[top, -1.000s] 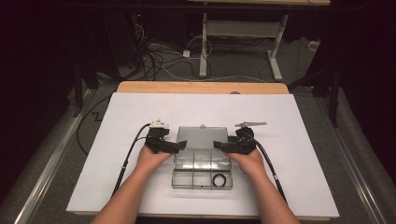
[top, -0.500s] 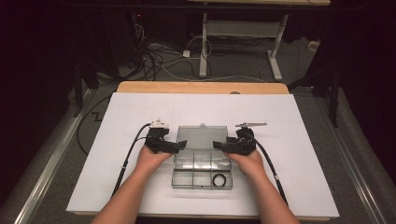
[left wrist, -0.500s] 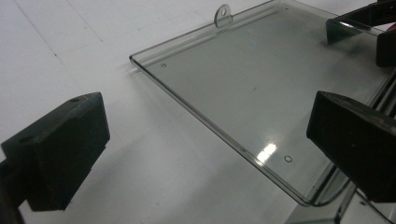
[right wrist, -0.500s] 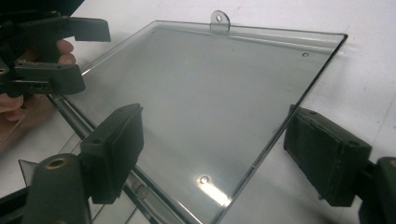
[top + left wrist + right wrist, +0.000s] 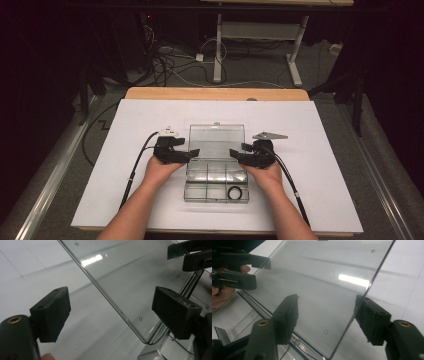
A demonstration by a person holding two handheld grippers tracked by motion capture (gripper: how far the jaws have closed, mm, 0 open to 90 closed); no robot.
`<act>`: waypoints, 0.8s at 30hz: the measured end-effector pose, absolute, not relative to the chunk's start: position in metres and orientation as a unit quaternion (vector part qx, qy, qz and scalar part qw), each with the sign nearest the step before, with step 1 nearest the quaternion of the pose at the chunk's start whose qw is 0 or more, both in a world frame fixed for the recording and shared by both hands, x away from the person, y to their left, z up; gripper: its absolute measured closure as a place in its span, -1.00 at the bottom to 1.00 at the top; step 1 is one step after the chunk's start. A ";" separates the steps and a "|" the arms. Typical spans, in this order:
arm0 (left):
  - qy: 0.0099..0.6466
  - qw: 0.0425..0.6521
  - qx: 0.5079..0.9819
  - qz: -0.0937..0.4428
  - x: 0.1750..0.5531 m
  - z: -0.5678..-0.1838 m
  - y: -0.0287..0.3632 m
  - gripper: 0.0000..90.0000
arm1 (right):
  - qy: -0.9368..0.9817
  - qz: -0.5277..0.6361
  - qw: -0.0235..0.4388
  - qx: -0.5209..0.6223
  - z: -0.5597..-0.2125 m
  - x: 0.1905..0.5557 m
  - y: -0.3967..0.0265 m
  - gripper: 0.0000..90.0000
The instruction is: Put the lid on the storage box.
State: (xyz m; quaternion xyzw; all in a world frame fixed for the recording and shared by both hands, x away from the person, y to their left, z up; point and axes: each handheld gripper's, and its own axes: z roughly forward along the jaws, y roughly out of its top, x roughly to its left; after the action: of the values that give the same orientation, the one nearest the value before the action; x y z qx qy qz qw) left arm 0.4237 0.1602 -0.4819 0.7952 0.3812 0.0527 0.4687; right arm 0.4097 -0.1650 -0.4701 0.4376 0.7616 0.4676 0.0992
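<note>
A clear plastic compartment box (image 5: 215, 186) lies on the white table top, with its lid (image 5: 216, 140) swung open to the far side. A black ring (image 5: 234, 192) sits in a front compartment. My left gripper (image 5: 192, 152) reaches the lid's left edge near the hinge. In the left gripper view its jaws (image 5: 112, 312) straddle the lid (image 5: 130, 272) without touching it; they have just been closing. My right gripper (image 5: 235, 153) comes in at the lid's right edge. Its jaws (image 5: 329, 318) also straddle the lid (image 5: 324, 277), have just been closing, and still leave gaps.
The white sheet (image 5: 320, 200) covers the table, with a wooden strip (image 5: 215, 93) along the far edge. Cables trail from both grippers toward the near edge. Beyond the table lie floor cables (image 5: 170, 65) and a desk's legs (image 5: 295, 60).
</note>
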 end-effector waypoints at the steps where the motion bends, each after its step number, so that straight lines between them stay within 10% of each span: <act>1: 0.380 0.470 0.795 0.051 0.423 -0.482 0.160 -0.65 | 0.761 0.469 0.104 0.436 -0.469 0.409 -0.166 -0.10; 24: 0.337 0.481 0.805 0.084 0.409 -0.469 0.156 0.05 | 0.761 0.471 0.163 0.415 -0.455 0.396 -0.177 0.44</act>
State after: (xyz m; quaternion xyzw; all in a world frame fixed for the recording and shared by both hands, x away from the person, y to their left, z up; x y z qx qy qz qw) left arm 0.4089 0.1564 -0.4691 0.8050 0.3368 0.0841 0.4812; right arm 0.3958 -0.1773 -0.4553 0.4147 0.7613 0.4712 0.1625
